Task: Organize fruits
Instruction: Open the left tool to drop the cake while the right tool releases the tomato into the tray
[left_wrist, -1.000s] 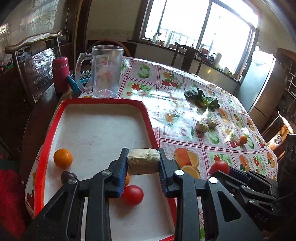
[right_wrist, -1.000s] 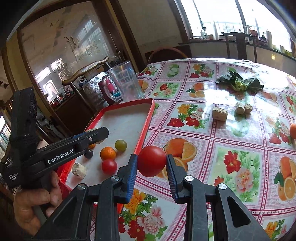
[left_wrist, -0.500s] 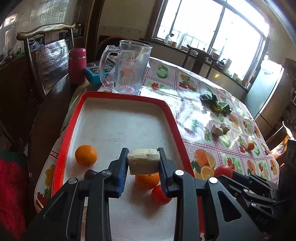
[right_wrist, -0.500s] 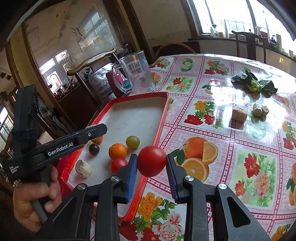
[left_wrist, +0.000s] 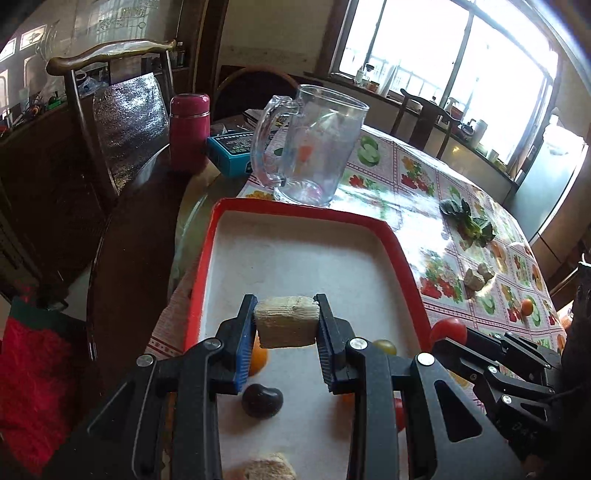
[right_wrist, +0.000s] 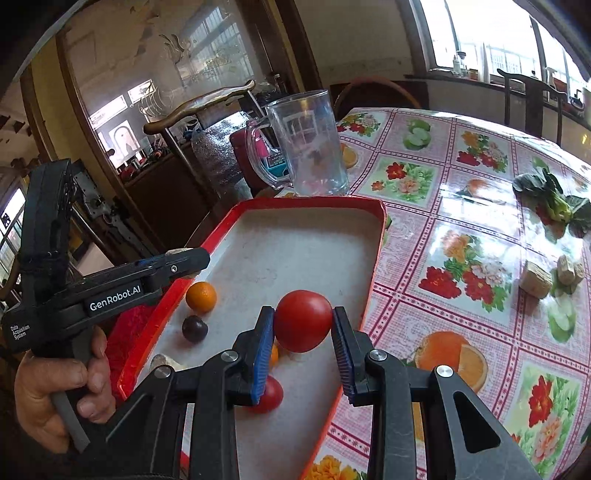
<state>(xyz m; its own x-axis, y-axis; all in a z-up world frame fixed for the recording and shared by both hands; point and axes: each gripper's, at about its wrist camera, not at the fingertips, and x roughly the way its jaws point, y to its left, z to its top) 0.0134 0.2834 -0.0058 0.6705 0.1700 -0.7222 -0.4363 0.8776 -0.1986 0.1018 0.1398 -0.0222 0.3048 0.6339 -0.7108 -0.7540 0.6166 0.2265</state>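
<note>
Left wrist view: the left gripper (left_wrist: 286, 334) pinches a pale, cut block of fruit (left_wrist: 287, 326) between its blue-padded fingers (left_wrist: 243, 350), held above the red-rimmed tray (left_wrist: 400, 254). Under it on the tray floor lie a dark plum (left_wrist: 262, 400) at 6 o'clock and an orange (left_wrist: 258, 356) at 9 o'clock, half hidden by a finger. A glass mug (left_wrist: 314, 146) stands beyond the tray at 12 o'clock.

Right wrist view: the right gripper (right_wrist: 303, 332) clamps a red tomato (right_wrist: 303, 325) between its fingers, over the tray's near right part. On the tray lie an orange and a plum at 9 o'clock and a second tomato (right_wrist: 271, 395) at 7 o'clock. Leafy greens (right_wrist: 554, 206) lie on the tabletop (right_wrist: 461, 221) at 2 o'clock.
</note>
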